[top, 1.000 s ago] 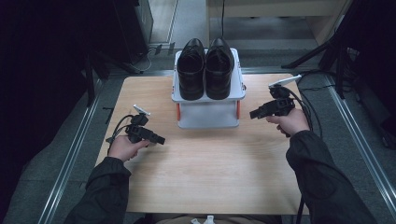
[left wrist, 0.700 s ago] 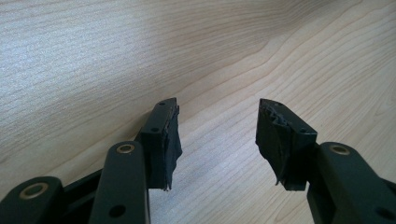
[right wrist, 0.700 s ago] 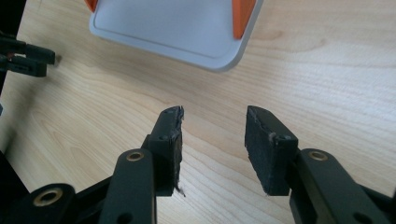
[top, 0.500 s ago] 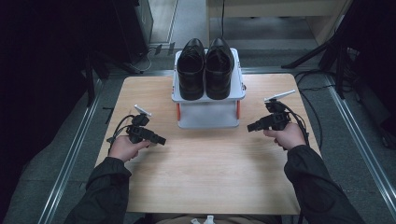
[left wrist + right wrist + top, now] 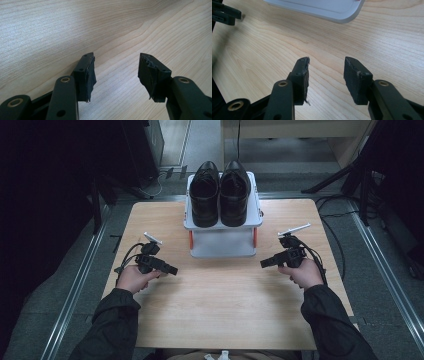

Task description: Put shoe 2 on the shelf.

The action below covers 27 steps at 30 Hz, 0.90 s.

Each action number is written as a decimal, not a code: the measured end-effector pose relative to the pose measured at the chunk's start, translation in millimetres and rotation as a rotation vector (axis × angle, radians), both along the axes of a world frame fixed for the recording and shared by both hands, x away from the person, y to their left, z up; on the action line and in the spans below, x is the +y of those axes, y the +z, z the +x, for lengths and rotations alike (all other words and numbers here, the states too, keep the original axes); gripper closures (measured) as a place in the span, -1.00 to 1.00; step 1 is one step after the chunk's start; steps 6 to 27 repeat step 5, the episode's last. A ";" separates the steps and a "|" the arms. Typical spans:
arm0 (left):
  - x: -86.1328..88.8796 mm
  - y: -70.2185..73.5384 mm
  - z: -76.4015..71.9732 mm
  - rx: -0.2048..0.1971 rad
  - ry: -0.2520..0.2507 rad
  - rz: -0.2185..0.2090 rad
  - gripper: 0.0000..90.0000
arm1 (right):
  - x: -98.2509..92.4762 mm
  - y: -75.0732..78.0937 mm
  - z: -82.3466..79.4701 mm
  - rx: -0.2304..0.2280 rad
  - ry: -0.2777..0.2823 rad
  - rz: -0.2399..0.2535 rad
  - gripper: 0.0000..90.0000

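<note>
Looks like a lab or test room set up for recording, not anybody's home. A small light wooden tabletop point(image 5: 220, 305) is parked in the middle of a grey floor, with long metal rails point(image 5: 75, 290) run along both sides. Black tripod legs point(image 5: 350, 175) and loose black cables point(image 5: 335, 220) are seen off at the right, and dark equipment is stacked in the shadows at the left. A pair of black leather shoes point(image 5: 219, 192) is displayed on a white plastic box point(image 5: 222, 242), like a staged demo.
</note>
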State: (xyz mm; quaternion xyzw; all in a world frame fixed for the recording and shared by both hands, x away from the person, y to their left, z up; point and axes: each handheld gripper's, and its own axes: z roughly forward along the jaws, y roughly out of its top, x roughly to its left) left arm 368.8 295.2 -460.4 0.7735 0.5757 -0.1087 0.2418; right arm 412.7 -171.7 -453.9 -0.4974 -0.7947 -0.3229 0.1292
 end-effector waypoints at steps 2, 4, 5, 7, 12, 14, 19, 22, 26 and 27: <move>0.2 -0.2 0.1 0.001 0.003 0.000 0.04 | 0.6 -2.0 -0.5 0.005 0.005 0.008 0.25; 0.5 -0.5 0.3 0.001 0.002 0.001 0.04 | 1.3 -3.1 -0.9 0.004 0.011 0.009 0.25; 0.5 -0.6 0.4 0.002 0.003 0.001 0.03 | 1.4 -3.3 -1.1 0.005 0.010 0.014 0.25; 0.5 -0.6 0.4 0.002 0.003 0.001 0.03 | 1.4 -3.3 -1.1 0.005 0.010 0.014 0.25; 0.5 -0.6 0.4 0.002 0.003 0.001 0.03 | 1.4 -3.3 -1.1 0.005 0.010 0.014 0.25; 0.5 -0.6 0.4 0.002 0.003 0.001 0.03 | 1.4 -3.3 -1.1 0.005 0.010 0.014 0.25; 0.5 -0.6 0.4 0.002 0.003 0.001 0.03 | 1.4 -3.3 -1.1 0.005 0.010 0.014 0.25; 0.5 -0.6 0.4 0.002 0.003 0.001 0.03 | 1.4 -3.3 -1.1 0.005 0.010 0.014 0.25; 0.5 -0.6 0.4 0.002 0.003 0.001 0.03 | 1.4 -3.3 -1.1 0.005 0.010 0.014 0.25; 0.5 -0.6 0.4 0.002 0.003 0.001 0.03 | 1.4 -3.3 -1.1 0.005 0.010 0.014 0.25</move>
